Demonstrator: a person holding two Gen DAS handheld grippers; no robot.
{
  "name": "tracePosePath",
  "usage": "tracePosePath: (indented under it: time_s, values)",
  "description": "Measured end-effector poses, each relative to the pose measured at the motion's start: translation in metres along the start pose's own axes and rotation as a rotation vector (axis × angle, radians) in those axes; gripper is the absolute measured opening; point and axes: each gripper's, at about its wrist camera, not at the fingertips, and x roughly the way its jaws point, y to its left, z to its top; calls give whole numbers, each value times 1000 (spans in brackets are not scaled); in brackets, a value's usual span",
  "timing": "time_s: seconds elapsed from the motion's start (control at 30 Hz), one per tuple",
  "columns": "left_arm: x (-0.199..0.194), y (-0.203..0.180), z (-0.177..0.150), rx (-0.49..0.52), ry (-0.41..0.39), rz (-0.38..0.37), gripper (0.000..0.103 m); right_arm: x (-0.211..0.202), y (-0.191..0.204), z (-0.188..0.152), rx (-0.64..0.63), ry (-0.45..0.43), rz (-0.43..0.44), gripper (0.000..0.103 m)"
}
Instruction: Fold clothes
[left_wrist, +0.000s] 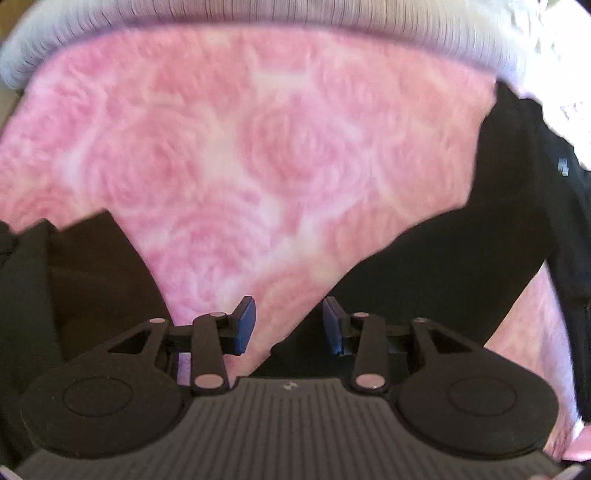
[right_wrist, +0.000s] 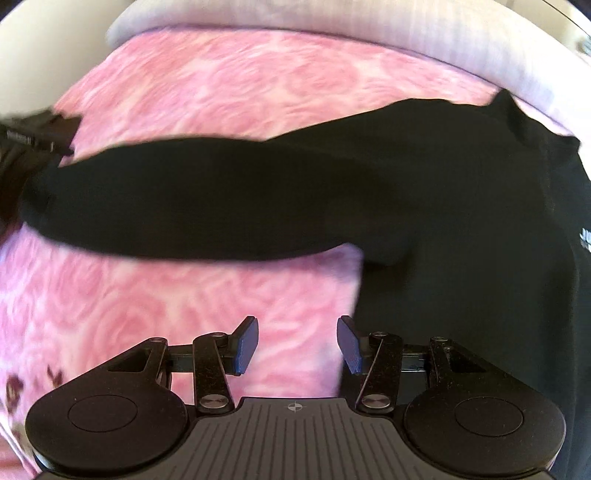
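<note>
**Both grippers empty above the garment**

Left gripper hung over the pink rose-patterned fleece blanket, blue pads spread, gripping nothing. Right gripper was likewise spread and empty. The black long-sleeved cloth garment lay on the blanket, sleeve stretched leftward.

The right gripper hangs with blue-padded fingers spread apart, gripping nothing, over a pink rose-patterned blanket. A black garment lies across it, one sleeve stretching left.
</note>
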Motion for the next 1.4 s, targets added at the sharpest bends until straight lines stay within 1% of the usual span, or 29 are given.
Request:
tracePosePath:
  time_s: [0.1,0.17,0.23,0.27,0.3,0.37,0.4,0.47,0.53,0.63,0.67,0.7,0.73,0.77,0.8,0.83,0.87,0.9,0.97,1.03,1.07,1.1,1.13,1.17,1.2,1.27,1.33,1.4]
  values:
    - [9,-12,-11,100,88,-1,31,-7,-5,15,8,-31,3,51]
    - [7,-19,-20,122,93,-4,26,-5,-4,31,-68,-63,22,51]
    - [3,-24,-28,132,83,-7,20,3,0,54,-212,-90,28,51]
    - [2,-27,-31,141,75,-6,15,7,2,66,-292,-103,28,51]
    - [-1,-30,-34,158,65,-3,12,12,4,78,-373,-116,31,51]
    - [-8,-39,-37,193,47,7,10,27,7,104,-539,-128,41,51]
    - [-13,-42,-38,209,32,17,10,37,8,117,-617,-120,48,51]
    - [-23,-47,-42,225,-2,37,10,59,10,138,-762,-72,76,51]
    - [-34,-49,-49,218,-37,45,10,81,15,155,-911,-17,111,51]
    - [-46,-50,-56,197,-78,50,10,111,27,163,-1151,86,187,51]
    - [-48,-49,-58,187,-89,49,10,118,29,161,-1216,138,210,51]
    - [-50,-49,-59,179,-98,50,10,125,31,160,-1253,197,229,51]
    - [-51,-48,-59,173,-106,53,10,132,32,164,-1239,252,245,48]
    - [-53,-46,-59,165,-114,55,10,136,34,172,-1189,296,262,32]
    - [-52,-44,-57,151,-118,57,10,138,34,180,-1147,318,274,7]
    - [-49,-40,-53,131,-118,60,10,135,34,186,-1144,291,267,1]
    - [-47,-36,-50,112,-119,62,10,129,34,190,-1160,237,247,1]
    - [-44,-32,-46,93,-119,64,10,123,34,197,-1149,177,223,1]
    - [-39,-24,-39,55,-120,69,11,118,27,217,-1041,72,171,1]
    - [-35,-17,-31,16,-120,73,14,125,17,218,-982,42,145,2]
    - [-32,-13,-27,-3,-120,76,17,128,15,214,-973,35,133,5]
    - [-29,-10,-25,-9,-114,88,22,131,15,210,-966,26,116,16]
    - [-25,-8,-23,-6,-103,108,25,132,15,207,-952,11,97,23]
    - [-24,-6,-22,-5,-101,126,26,130,14,205,-920,-11,88,35]
    - [-26,-4,-22,-5,-106,144,26,125,13,206,-874,-39,90,42]
    - [-36,1,-23,-29,-138,167,25,112,12,210,-784,-87,110,43]
    - [-50,6,-25,-52,-170,186,25,92,14,207,-713,-135,105,44]
    - [-65,6,-30,-63,-197,185,25,72,16,199,-645,-171,99,44]
